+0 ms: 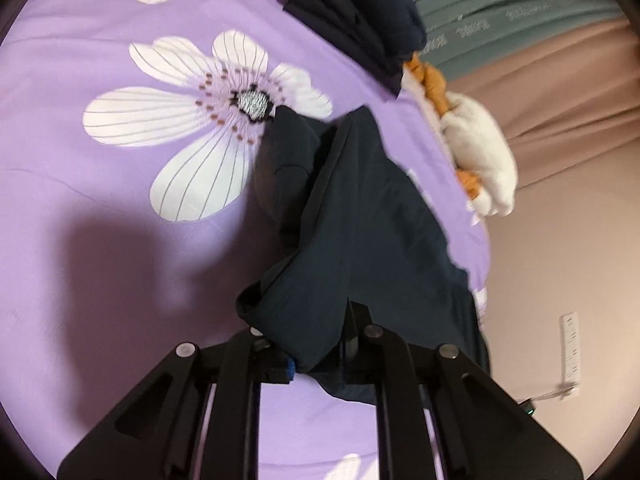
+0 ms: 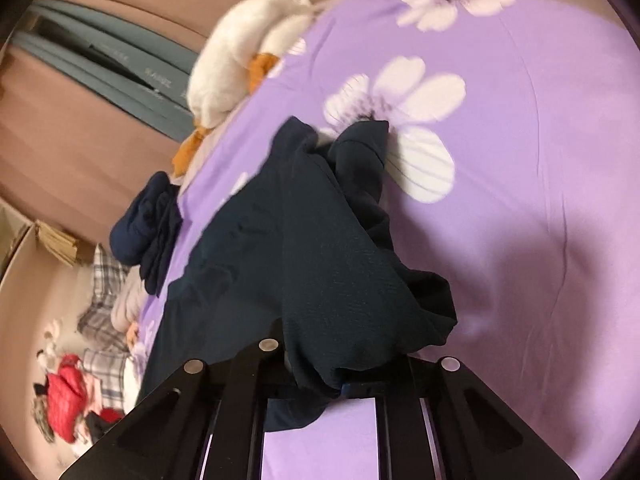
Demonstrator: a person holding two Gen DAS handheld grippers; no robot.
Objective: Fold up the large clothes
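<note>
A dark navy garment (image 1: 352, 220) lies crumpled on a purple bedsheet with white flowers (image 1: 120, 240). In the left wrist view its near edge is bunched up and drapes over my left gripper (image 1: 320, 356), which is shut on the fabric; the cloth hides the fingertips. In the right wrist view the same garment (image 2: 312, 248) runs from the sheet (image 2: 520, 200) down into my right gripper (image 2: 340, 376), also shut on a gathered fold that covers its tips. The cloth between the two grips sags in loose folds.
A folded stack of dark clothes (image 1: 360, 12) sits at the bed's far edge beside a white and orange plush toy (image 1: 480, 152). The right wrist view shows the plush (image 2: 240, 52), a dark bundle (image 2: 148, 232), plaid fabric (image 2: 104, 280) and a red item (image 2: 66, 400) off the bed.
</note>
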